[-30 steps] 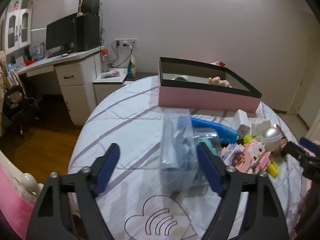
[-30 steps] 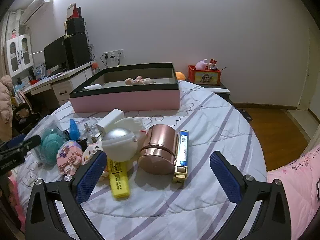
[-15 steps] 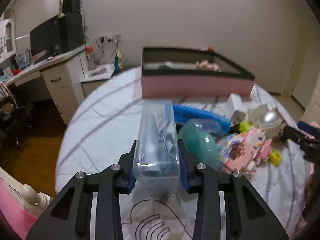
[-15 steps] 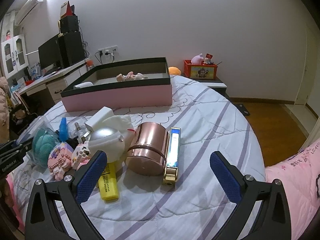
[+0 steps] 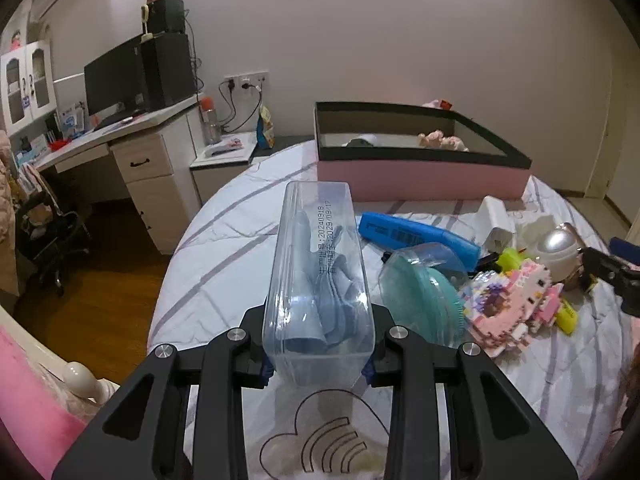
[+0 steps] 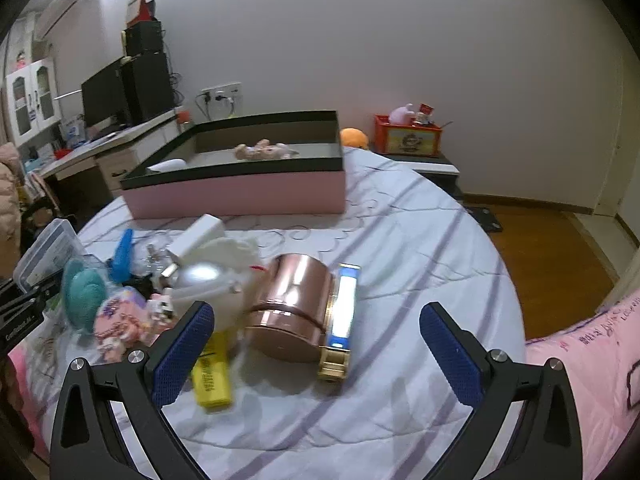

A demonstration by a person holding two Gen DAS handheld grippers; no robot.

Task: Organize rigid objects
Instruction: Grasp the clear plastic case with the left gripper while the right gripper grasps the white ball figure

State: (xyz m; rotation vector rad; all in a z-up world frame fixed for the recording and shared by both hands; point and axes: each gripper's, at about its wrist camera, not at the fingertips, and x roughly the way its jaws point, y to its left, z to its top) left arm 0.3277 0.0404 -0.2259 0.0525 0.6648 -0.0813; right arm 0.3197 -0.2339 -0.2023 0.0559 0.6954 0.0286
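Observation:
My left gripper (image 5: 318, 360) is shut on a clear plastic box (image 5: 318, 264) with blue-grey items inside, held just above the white bedspread. Beside it on the right lie a teal brush (image 5: 424, 292), a blue tube (image 5: 416, 234) and a pink block toy (image 5: 512, 304). A pink storage box with a black rim (image 5: 420, 178) stands farther back with a small doll in it. My right gripper (image 6: 316, 320) stands open over a copper tin (image 6: 292, 308), a gold-and-blue flat case (image 6: 340, 312) and a yellow tube (image 6: 210, 376), touching none of them.
A white charger (image 6: 196, 236) and a silver-topped white ball (image 6: 200, 284) lie in the pile. Left of the bed are a desk with a monitor (image 5: 116, 76) and a nightstand (image 5: 224, 156). A red box (image 6: 408, 140) sits on a low stand behind the bed.
My left gripper went from wide open around the clear box to shut on it, and the box now rides a little higher in the view. The right gripper stayed open and barely moved.

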